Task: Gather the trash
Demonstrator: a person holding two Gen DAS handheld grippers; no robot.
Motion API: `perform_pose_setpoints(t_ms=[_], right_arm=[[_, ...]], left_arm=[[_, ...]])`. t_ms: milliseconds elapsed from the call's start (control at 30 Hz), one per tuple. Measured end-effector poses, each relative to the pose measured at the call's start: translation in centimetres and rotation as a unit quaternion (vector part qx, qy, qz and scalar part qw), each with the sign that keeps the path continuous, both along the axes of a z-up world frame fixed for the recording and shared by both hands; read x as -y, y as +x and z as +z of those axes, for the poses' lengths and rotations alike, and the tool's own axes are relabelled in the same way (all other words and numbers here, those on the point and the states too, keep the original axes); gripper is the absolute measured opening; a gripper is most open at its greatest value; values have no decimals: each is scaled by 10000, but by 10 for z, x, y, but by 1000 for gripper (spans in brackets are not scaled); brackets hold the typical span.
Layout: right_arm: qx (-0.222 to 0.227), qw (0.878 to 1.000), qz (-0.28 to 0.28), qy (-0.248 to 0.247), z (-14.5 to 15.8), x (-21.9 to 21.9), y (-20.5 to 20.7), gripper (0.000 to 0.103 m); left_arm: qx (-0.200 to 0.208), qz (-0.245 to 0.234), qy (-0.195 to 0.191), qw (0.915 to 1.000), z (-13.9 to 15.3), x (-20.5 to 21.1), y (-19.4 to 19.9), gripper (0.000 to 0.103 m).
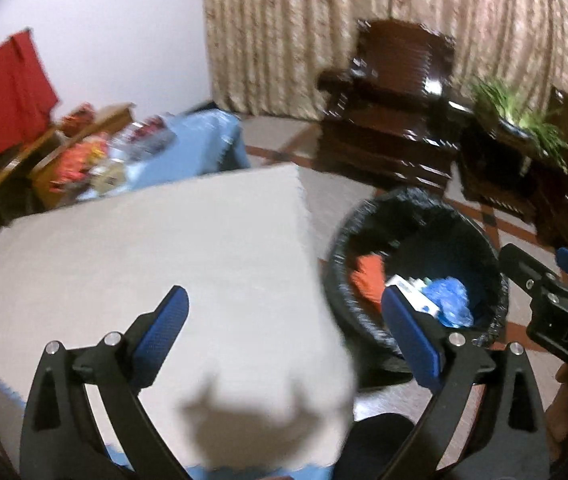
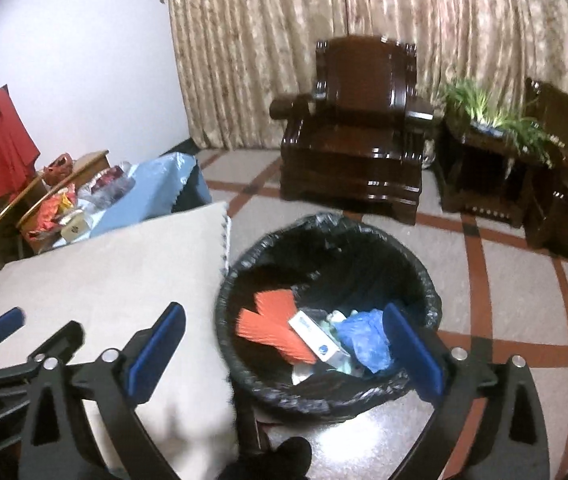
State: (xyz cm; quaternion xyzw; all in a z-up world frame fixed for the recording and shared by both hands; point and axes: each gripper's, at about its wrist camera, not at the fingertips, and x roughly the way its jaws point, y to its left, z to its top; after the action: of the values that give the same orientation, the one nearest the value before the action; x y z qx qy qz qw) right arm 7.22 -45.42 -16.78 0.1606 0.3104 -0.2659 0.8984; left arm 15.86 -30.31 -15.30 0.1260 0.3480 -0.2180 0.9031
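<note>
Right wrist, trash bin (image 2: 324, 248) below gripper (image 2: 284, 344)

My right gripper (image 2: 284, 344) hanging over bin (image 2: 430, 280), jaws gaping wide, nothing between pads. Bin, black-lined, sitting on floor just beside table (image 2: 103, 280). Orange card (image 2: 271, 326), white box (image 2: 316, 338), blue bag (image 2: 364, 340) lying inside bin. My left gripper (image 2: 7, 324) showing at lower left, over table. Armchair (image 2: 352, 132) standing beyond, against curtain (image 2: 364, 20).
</note>
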Motion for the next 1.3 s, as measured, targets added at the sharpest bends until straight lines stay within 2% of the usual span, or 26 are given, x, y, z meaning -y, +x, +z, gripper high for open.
perform_pose_setpoints(t_ms=[167, 333, 400, 533, 700, 800, 1067, 1300], right_arm=[[-229, 9987, -73, -446, 37, -56, 5, 97], [-267, 9944, 664, -777, 78, -116, 6, 97], [-184, 9925, 742, -949, 91, -134, 2, 97], [214, 9870, 522, -1507, 120, -170, -14, 97], [1082, 9835, 365, -1404, 150, -204, -49, 97], [1305, 9817, 343, -1342, 160, -217, -64, 97], [1200, 9816, 595, -1358, 166, -248, -80, 97], [1253, 9819, 475, -1342, 172, -256, -94, 97]], left_arm=[[355, 433, -157, 9983, 45, -61, -17, 94], [718, 1023, -341, 9916, 88, -129, -31, 94], [841, 1220, -397, 9882, 103, -150, -40, 94], [1079, 1549, -477, 9809, 132, -190, -60, 96], [1427, 1894, -536, 9700, 161, -227, -90, 97], [1547, 2040, -571, 9650, 171, -244, -107, 97], [1678, 2413, -735, 9530, 186, -284, -138, 97], [1910, 2644, -807, 9419, 199, -302, -165, 97]])
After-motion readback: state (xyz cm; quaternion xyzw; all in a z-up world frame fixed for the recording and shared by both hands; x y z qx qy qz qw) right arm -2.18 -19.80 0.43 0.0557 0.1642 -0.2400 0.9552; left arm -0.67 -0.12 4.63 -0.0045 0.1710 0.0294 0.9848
